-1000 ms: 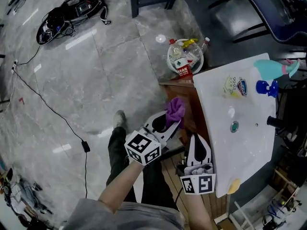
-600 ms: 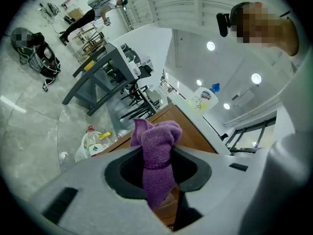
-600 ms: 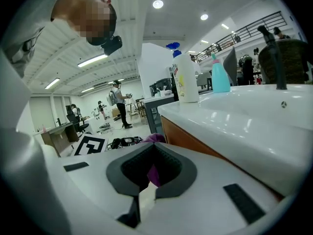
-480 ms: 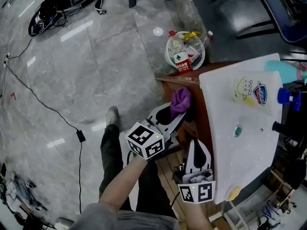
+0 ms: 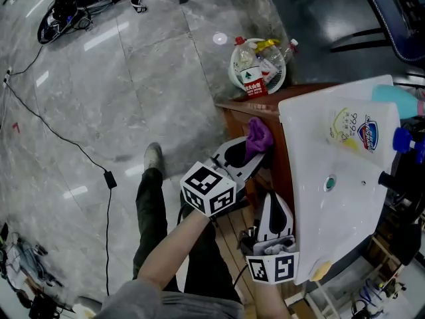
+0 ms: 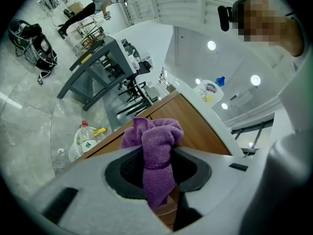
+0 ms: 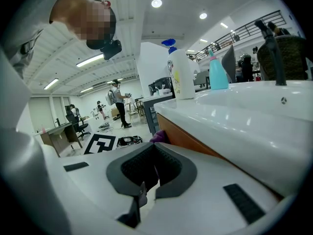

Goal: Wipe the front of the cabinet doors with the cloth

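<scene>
My left gripper [image 5: 247,153] is shut on a purple cloth [image 5: 259,137] and holds it against the brown wooden cabinet front [image 5: 240,115], just under the white sink top [image 5: 312,145]. In the left gripper view the cloth [image 6: 156,146] bunches out between the jaws of the left gripper [image 6: 157,168], with the cabinet door [image 6: 203,131] right behind it. My right gripper [image 5: 273,208] sits shut and empty beside the cabinet, nearer to me. In the right gripper view, the shut right gripper [image 7: 154,173] points along the wood [image 7: 183,138], and a bit of the cloth [image 7: 159,136] shows ahead.
A white bin of bottles [image 5: 257,70] stands on the floor at the cabinet's far end. A spray bottle [image 5: 362,130] and a teal bottle [image 5: 398,98] stand on the sink top. A black cable [image 5: 66,138] and a black bag [image 5: 80,2] lie on the grey floor at left.
My left gripper has slid the cloth along the cabinet front, away from me and closer to the edge of the sink top. The right gripper has stayed about where it was.
</scene>
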The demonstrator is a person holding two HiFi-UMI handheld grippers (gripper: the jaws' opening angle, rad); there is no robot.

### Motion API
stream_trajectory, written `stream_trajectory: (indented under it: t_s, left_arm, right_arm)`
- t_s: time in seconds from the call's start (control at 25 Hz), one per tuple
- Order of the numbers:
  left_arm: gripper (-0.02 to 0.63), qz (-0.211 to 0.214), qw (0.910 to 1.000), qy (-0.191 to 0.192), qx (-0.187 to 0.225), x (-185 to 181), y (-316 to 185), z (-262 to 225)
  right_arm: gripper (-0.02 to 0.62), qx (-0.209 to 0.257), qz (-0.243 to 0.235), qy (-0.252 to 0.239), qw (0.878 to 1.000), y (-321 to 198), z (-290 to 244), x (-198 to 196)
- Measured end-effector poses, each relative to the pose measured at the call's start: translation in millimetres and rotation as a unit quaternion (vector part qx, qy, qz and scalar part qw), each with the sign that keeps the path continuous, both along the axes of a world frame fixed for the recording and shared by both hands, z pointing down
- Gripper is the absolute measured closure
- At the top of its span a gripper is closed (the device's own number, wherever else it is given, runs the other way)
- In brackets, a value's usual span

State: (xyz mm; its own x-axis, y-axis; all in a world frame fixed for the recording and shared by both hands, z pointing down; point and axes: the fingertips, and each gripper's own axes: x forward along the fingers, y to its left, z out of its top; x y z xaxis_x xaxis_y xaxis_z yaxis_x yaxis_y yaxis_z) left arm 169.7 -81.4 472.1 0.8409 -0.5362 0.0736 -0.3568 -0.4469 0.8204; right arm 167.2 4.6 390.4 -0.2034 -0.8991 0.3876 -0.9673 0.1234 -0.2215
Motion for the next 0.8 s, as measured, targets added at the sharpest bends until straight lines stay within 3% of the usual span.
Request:
stream_trajectory:
  t_s: [0.8]
  left_arm:
    - [0.483,-0.010,0.9975,-0.022,-0.067,6.7,-5.7,65.9]
  right_arm:
    - [0.586,-0.009,-0.007,-0.013,1.000,-4.9,29.3,-1.1]
